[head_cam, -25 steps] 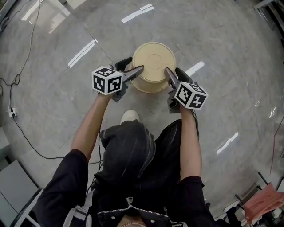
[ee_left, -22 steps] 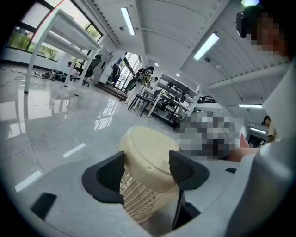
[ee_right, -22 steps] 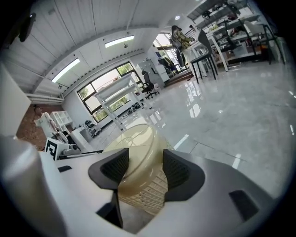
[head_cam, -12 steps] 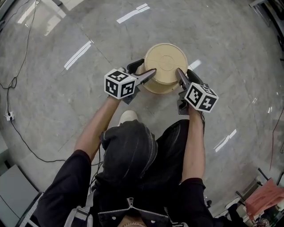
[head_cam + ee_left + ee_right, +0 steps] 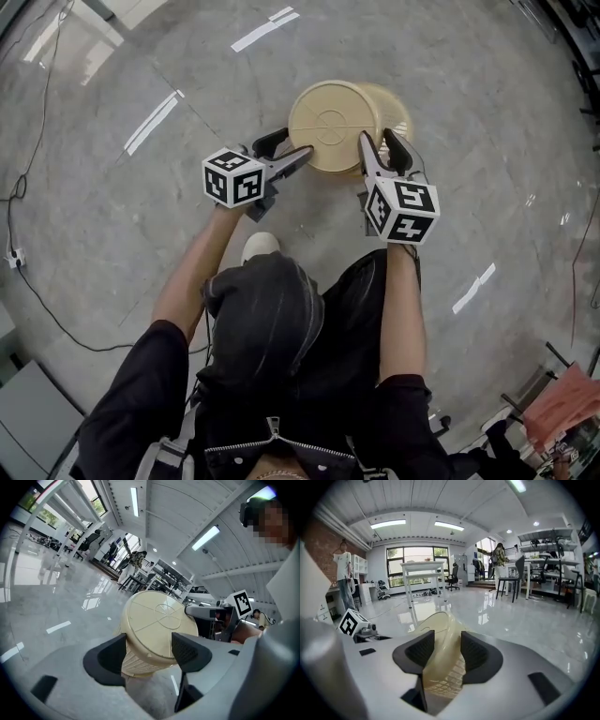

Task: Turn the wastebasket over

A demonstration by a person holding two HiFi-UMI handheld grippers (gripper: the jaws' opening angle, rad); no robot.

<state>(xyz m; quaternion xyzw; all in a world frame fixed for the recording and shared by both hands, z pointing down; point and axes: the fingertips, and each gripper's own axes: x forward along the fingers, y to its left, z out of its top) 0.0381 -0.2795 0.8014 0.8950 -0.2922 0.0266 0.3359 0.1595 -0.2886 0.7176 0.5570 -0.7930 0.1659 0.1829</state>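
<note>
The wastebasket [image 5: 333, 127] is tilted over the grey floor [image 5: 141, 234]. Its closed round base faces up and toward me, and its open rim points away to the right. Whether any edge rests on the floor cannot be told. My right gripper [image 5: 377, 141] straddles the basket's side wall. One jaw is inside the rim and one outside, and the latticed wall fills the gap between the pads. These jaws have just been closing and now pinch that wall. My left gripper [image 5: 292, 142] sits at the basket's left side, near the base end. Its jaws are spread, with the base and upper wall showing between them just ahead of the pads. One jaw tip lies at the edge of the base, but contact cannot be confirmed. Both grippers point slightly downward.
</note>
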